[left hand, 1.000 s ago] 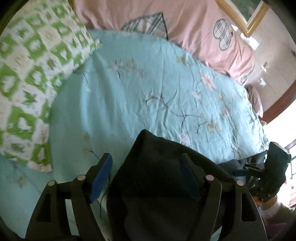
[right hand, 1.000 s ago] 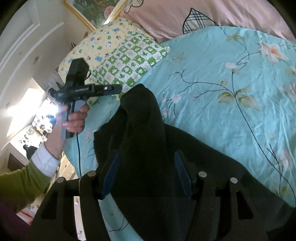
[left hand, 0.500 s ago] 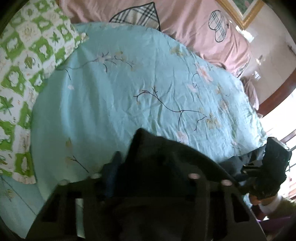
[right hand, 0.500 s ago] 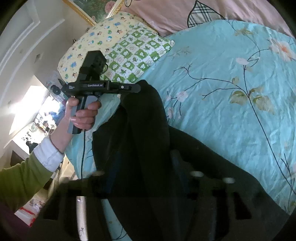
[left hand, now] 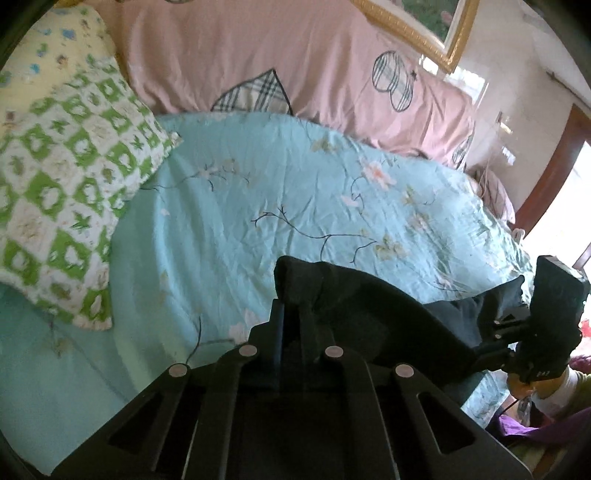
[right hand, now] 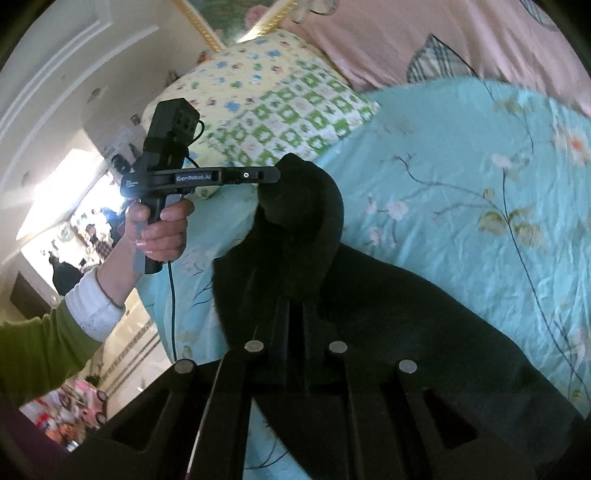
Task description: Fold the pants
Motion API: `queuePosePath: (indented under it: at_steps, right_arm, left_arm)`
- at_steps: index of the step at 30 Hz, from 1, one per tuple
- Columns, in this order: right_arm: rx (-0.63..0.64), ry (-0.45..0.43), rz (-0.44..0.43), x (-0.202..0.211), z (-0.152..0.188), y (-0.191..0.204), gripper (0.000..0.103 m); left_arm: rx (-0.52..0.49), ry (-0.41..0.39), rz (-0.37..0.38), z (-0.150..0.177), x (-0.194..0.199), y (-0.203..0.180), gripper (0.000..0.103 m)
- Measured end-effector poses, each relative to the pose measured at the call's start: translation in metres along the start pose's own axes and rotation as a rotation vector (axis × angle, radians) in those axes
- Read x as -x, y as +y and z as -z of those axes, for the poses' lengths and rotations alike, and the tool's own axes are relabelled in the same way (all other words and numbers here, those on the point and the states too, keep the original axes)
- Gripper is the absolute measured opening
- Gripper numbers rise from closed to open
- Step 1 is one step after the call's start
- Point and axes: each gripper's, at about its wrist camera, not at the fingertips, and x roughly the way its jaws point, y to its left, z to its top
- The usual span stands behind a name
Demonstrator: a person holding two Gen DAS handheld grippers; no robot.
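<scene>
Left gripper: fingers now drawn narrow, pinching a fold of the black pants. One second ago same fingers stood wide either side of the cloth; half a second ago closing, blurred. Pinched fold stands up as a small peak just past the fingertips, above the teal floral bedspread.

Right gripper: fingers likewise narrow, clamped on the pants. One second ago wide apart around the cloth. Dark fabric now bunched tight between them, rising to a hump ahead.

Seen from right wrist: left gripper held level in the left hand, fingertips buried in the top of the hump. Higher in frame than one second ago; hump taller, cloth drawn up off the bed at that end. Green sleeve with white cuff behind the hand.

Seen from left wrist: right gripper at the near right edge of the bed, its body dark, fingertips hidden in the cloth. Pants span from one gripper to the other along the near edge of the bed, remainder draped on the bedspread.

Green checked pillow at the left side of the bed, pink pillow along the far edge; view tilted further up toward both than before. Gold picture frame on the wall beyond.
</scene>
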Motion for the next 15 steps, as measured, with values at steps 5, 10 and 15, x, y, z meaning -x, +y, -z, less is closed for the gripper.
queuePosePath:
  at_steps: [5, 10, 15]
  right_arm:
    - [0.135, -0.003, 0.044, 0.008, 0.015, 0.033, 0.007]
    - [0.187, 0.029, 0.067, 0.0, 0.032, 0.045, 0.007]
    - [0.228, 0.057, 0.093, -0.013, 0.047, 0.053, 0.007]
  left_arm:
    - [0.043, -0.083, -0.044, 0.03, 0.026, -0.002, 0.005]
    - [0.091, -0.141, -0.095, 0.069, 0.04, -0.006, 0.005]
    - [0.148, -0.149, -0.129, 0.097, 0.04, -0.003, 0.004]
